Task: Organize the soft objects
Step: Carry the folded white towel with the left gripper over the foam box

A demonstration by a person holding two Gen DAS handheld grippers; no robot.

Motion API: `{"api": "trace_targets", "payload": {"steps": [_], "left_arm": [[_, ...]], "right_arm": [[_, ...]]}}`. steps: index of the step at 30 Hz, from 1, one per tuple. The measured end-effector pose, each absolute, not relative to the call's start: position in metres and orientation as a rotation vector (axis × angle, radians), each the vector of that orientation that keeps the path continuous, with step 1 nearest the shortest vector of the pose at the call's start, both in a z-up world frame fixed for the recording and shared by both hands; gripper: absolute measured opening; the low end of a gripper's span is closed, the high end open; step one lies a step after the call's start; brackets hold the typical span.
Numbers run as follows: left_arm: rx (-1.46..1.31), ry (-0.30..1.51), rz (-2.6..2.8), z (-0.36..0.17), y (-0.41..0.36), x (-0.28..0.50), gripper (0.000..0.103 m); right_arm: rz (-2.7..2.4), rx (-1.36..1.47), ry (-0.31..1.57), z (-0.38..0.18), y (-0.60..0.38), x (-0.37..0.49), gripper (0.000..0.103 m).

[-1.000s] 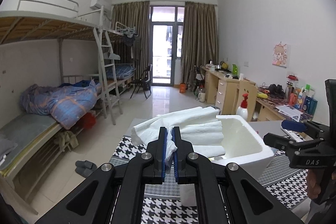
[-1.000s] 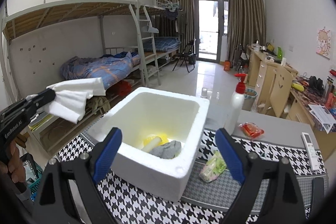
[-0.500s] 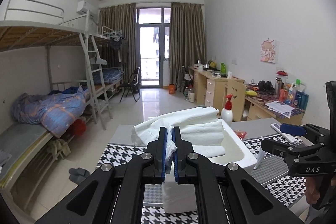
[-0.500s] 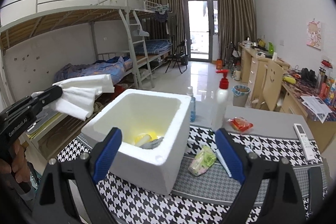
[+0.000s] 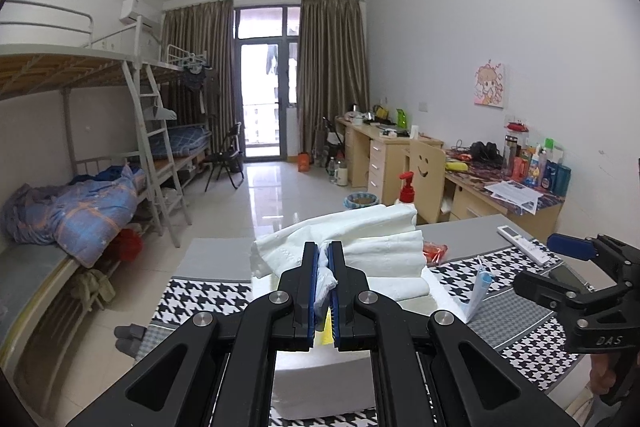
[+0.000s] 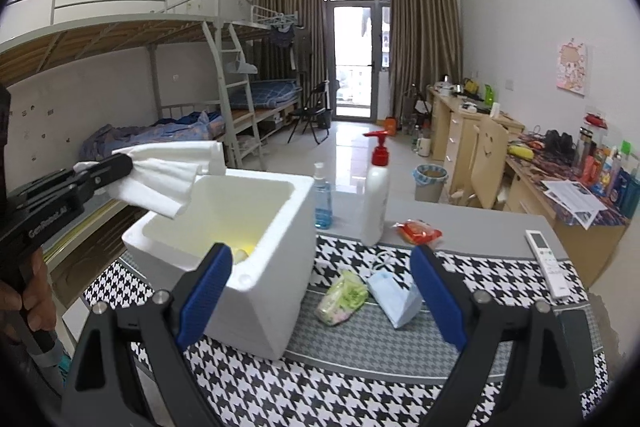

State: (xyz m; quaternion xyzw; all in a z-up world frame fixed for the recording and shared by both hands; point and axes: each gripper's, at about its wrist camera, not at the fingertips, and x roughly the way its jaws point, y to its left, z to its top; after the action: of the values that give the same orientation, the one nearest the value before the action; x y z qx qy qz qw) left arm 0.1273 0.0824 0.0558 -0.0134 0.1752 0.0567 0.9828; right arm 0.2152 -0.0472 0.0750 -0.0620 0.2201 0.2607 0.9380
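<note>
My left gripper (image 5: 323,263) is shut on a folded white towel (image 5: 372,247), which hangs over the near left rim of a white foam box (image 6: 256,227). From the right wrist view the towel (image 6: 168,173) reaches over the box's left wall. Something yellow lies at the bottom of the box. My right gripper (image 6: 320,291) stands open and empty, low over the houndstooth mat to the right of the box. Beyond its fingers lie a green soft packet (image 6: 344,297) and a blue face mask (image 6: 394,297) on the mat.
A white pump bottle (image 6: 376,199) with a red top, a blue sanitiser bottle (image 6: 322,197), a red packet (image 6: 418,231) and a white remote (image 6: 548,261) lie on the grey table (image 6: 480,227). Bunk beds line the left wall, desks the right.
Both grippers have shifted to the right along the table; the box now sits further left in the right wrist view. The towel stays clamped in the left gripper, now over the box's rim.
</note>
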Motion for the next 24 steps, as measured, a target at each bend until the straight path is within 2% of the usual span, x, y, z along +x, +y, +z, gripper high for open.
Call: {"api": "trace_targets", "payload": {"steps": [24], "left_arm": [[-0.016,0.446,0.105,0.033,0.082,0.180,0.005]], "right_arm": [[0.392,-0.053,0.492,0.055,-0.095,0.221,0.093]]}}
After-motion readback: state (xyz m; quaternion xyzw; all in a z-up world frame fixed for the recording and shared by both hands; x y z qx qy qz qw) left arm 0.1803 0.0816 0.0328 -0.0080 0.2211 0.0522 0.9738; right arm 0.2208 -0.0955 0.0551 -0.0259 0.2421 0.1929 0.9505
